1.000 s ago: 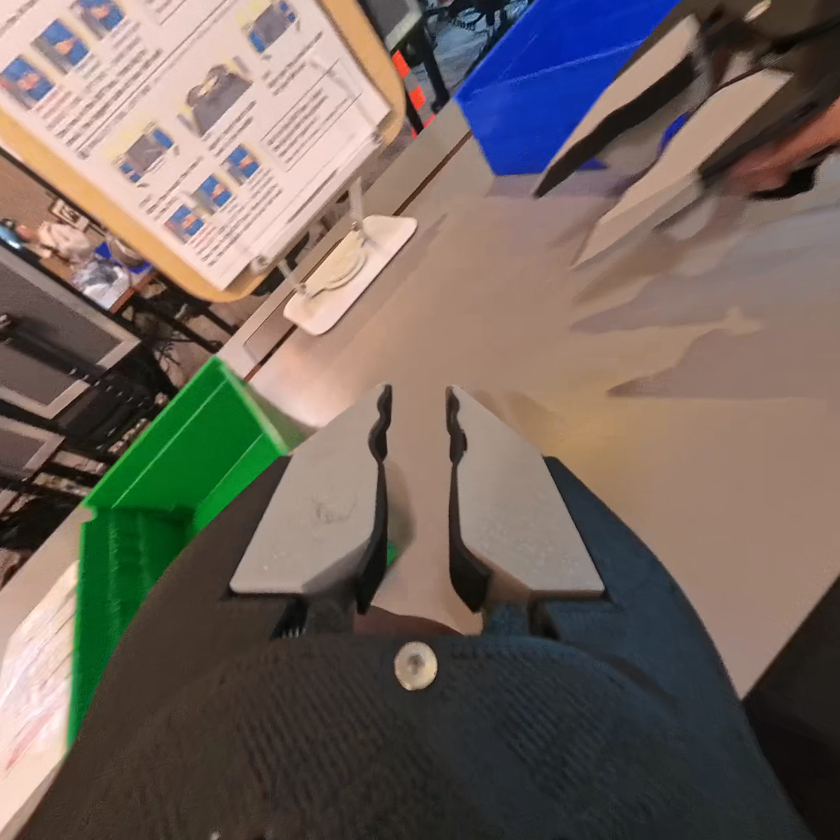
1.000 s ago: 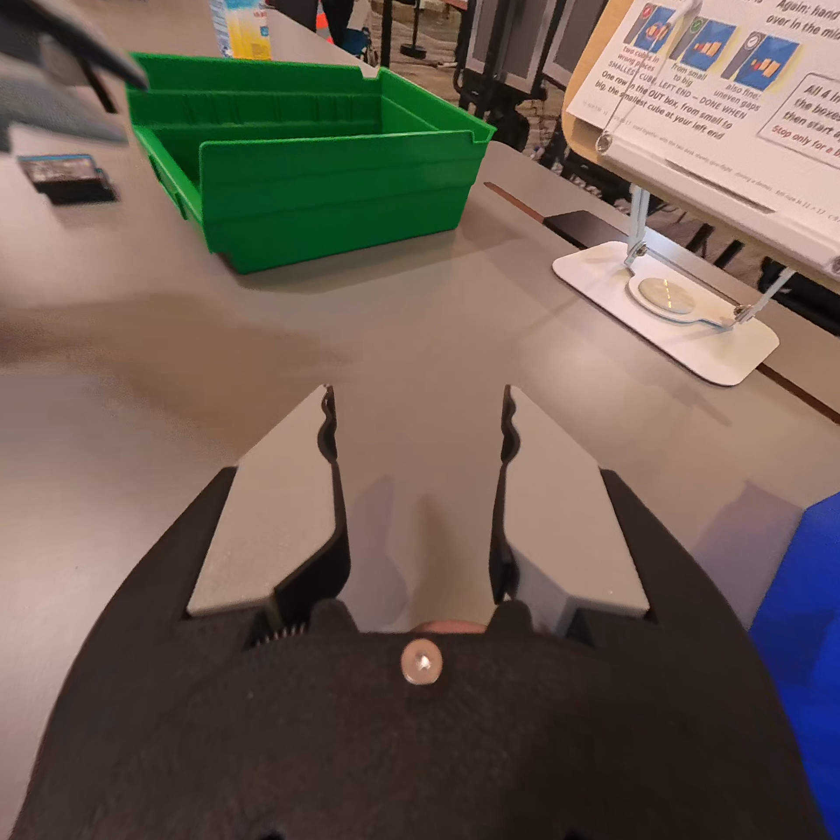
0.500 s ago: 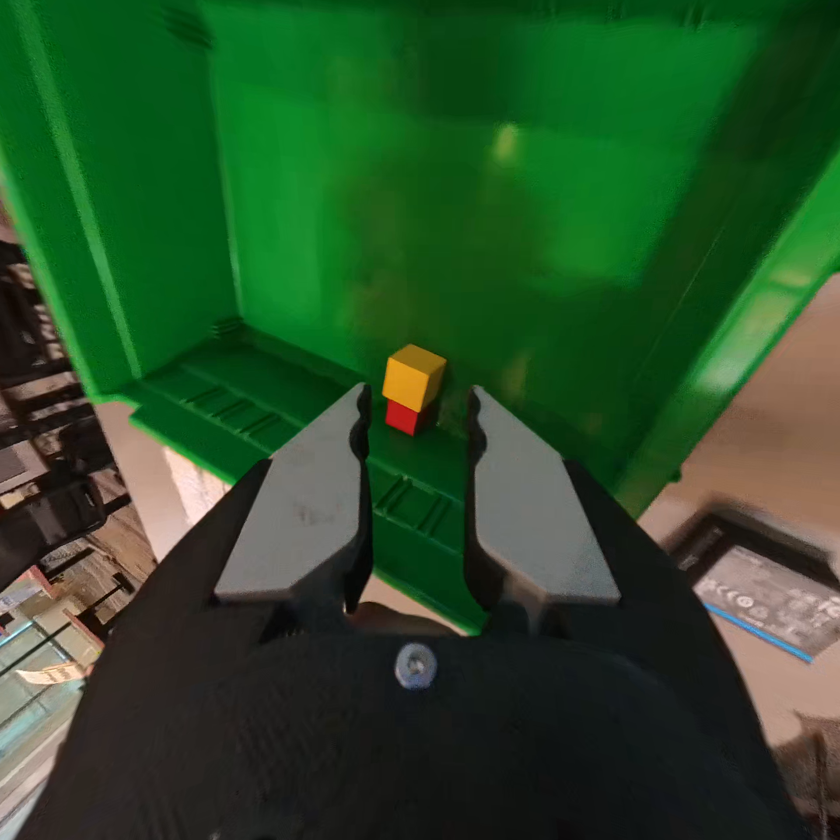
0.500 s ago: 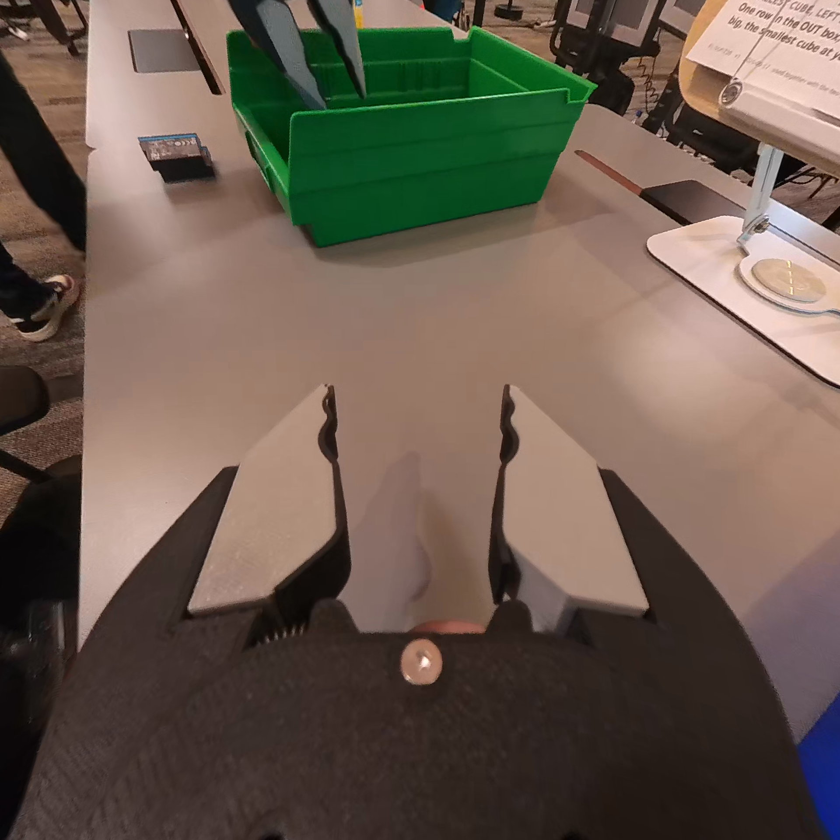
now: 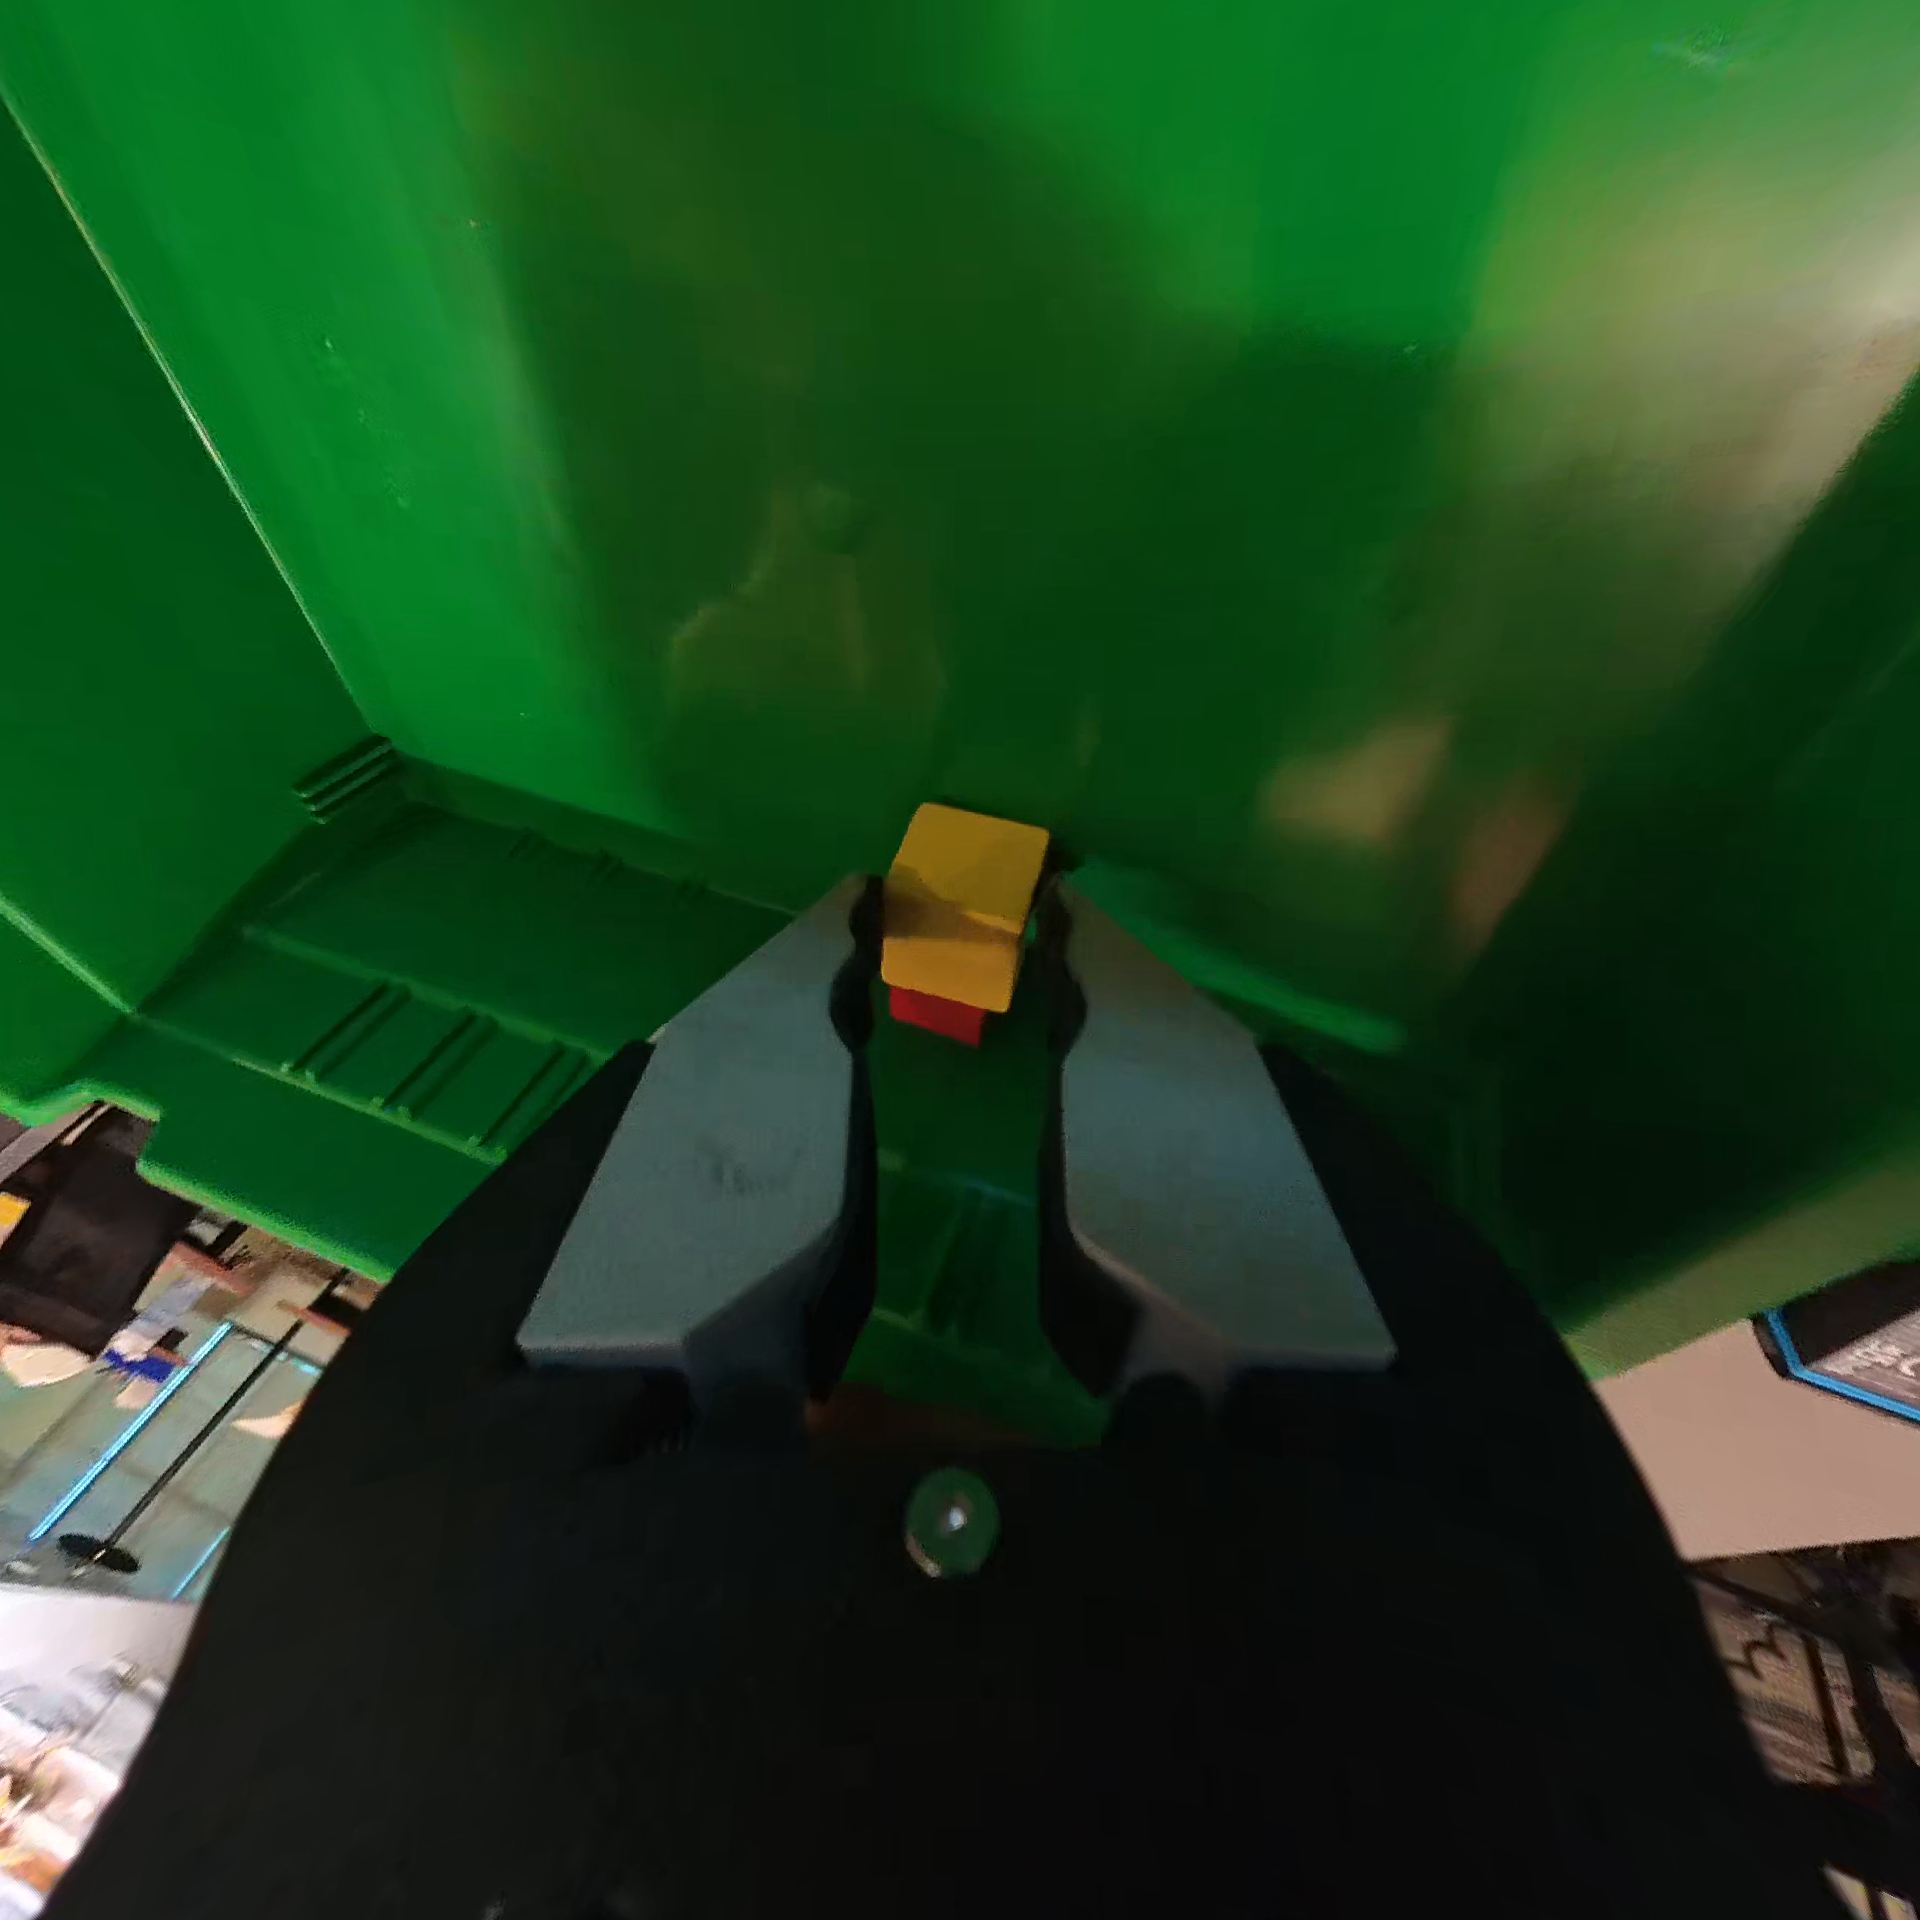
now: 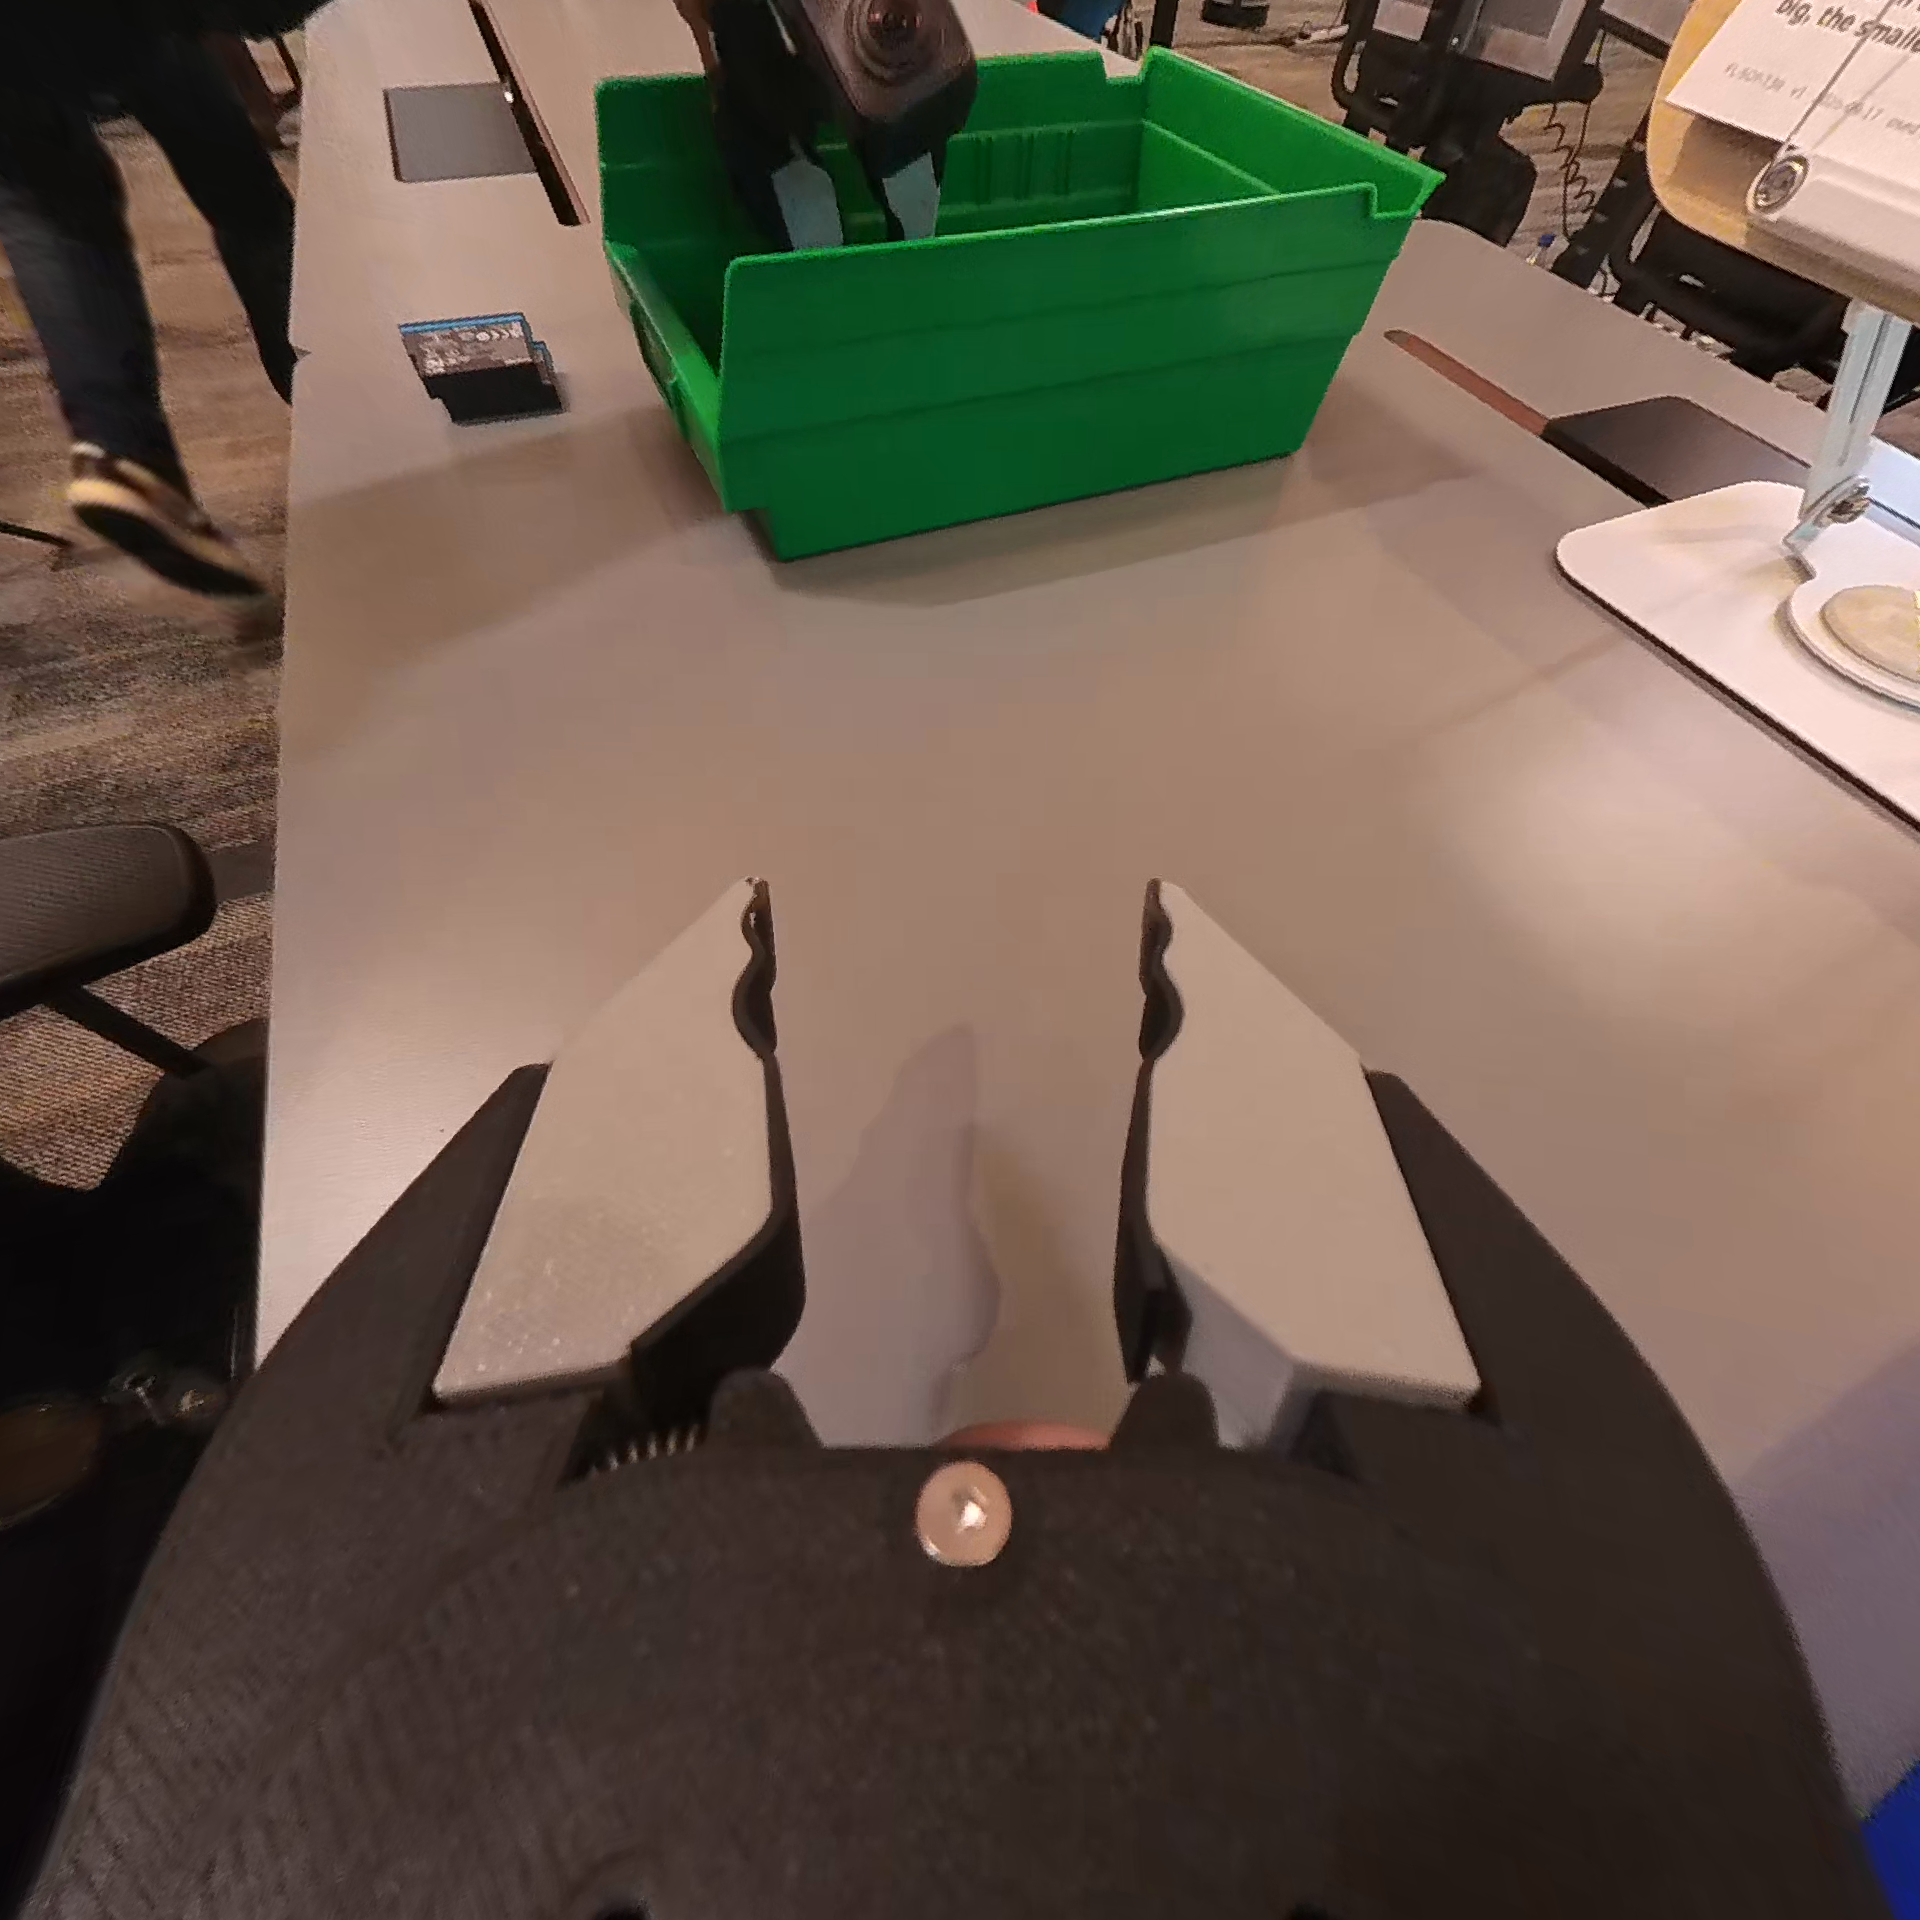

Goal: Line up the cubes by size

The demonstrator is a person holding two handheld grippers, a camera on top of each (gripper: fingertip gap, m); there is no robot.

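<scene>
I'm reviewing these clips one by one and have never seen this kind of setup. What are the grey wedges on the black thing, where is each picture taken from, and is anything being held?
No robot is here: a person holds a two-finger tool in each hand, and a camera on each one looks forward along its grey fingers.

The left wrist view looks down into a green bin. The left tool has its tips on either side of a yellow cube, which sits on a smaller red cube. Whether the fingers already press the yellow cube cannot be told.

The right wrist view shows the right tool open and holding nothing above a grey table. Farther off are the same bin, with the left tool reaching into it, a small dark flat device beside the bin, and a white stand base at right.
</scene>
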